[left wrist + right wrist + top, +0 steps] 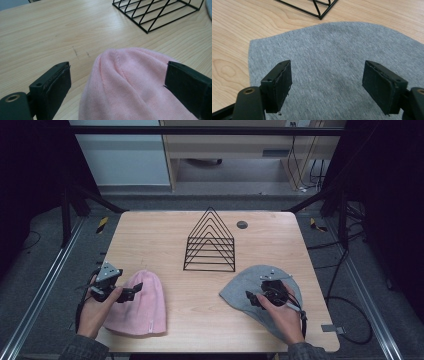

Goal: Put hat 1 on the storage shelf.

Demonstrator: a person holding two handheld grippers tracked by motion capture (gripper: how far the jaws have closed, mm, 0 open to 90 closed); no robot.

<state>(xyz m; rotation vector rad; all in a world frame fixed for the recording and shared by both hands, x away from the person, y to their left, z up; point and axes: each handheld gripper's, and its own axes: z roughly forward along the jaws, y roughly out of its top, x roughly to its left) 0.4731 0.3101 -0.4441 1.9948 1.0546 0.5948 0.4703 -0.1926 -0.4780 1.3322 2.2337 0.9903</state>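
Observation:
A pink knit beanie [142, 302] lies flat near the table's front left. My left gripper [135, 290] hovers over its left side, open, its jaws standing wide to either side of the beanie's crown [125, 82]. A grey beanie [245, 287] lies flat at the front right. My right gripper [252, 299] is above it, open, and the grey fabric [329, 60] spreads under and between its jaws. Neither gripper holds anything.
A black wire rack [210, 242] with a peaked top stands in the middle of the wooden table [160, 235]; its base shows in both gripper views [160, 12] [317, 7]. A small dark round cap [242, 224] sits in the table behind it.

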